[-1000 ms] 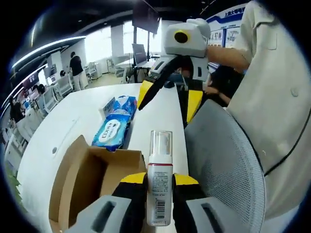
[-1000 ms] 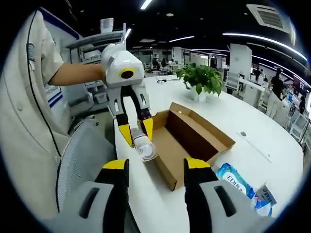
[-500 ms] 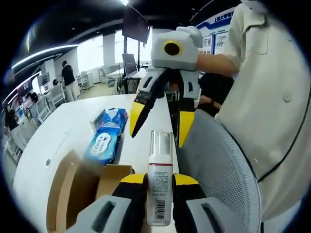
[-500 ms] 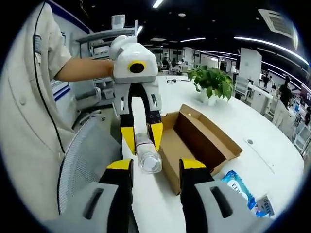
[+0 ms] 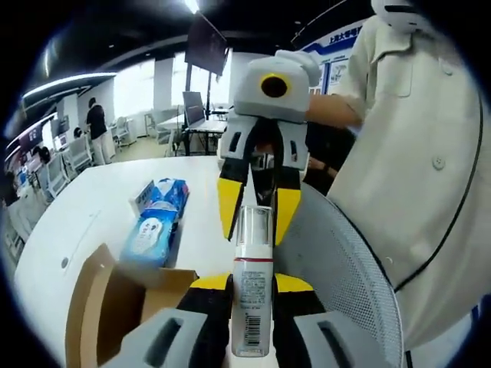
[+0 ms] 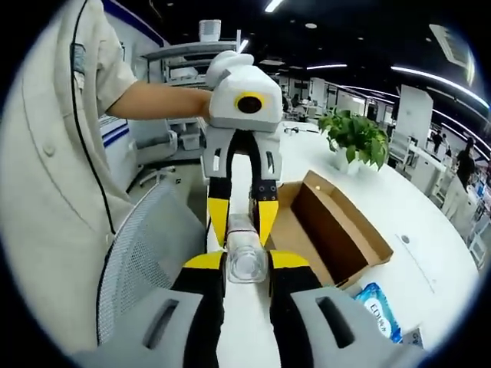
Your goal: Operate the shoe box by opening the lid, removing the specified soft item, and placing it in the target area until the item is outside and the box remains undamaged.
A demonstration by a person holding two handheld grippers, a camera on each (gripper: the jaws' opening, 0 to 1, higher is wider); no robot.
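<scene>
Clear plastic caps a white pump bottle [image 5: 252, 295] pinched at its body by the left gripper [image 5: 252, 285], while the right gripper [image 6: 245, 261] closes its yellow-tipped jaws round the cap end. The bottle hangs above the white counter [image 5: 100, 207] edge, beside a mesh chair [image 5: 349, 284]. An open cardboard shoe box [image 6: 337, 230] sits near that edge; blue wipe packs [image 5: 153, 222] lie further along.

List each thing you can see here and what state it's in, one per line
Bottle: held in the air between both grippers, clear cap on.
Left gripper: shut on the bottle's body.
Right gripper: jaws around the bottle's cap end.
Shoe box: open, looks empty, on the white table.
Wipes pack: lying flat beside the box, sealed.
</scene>
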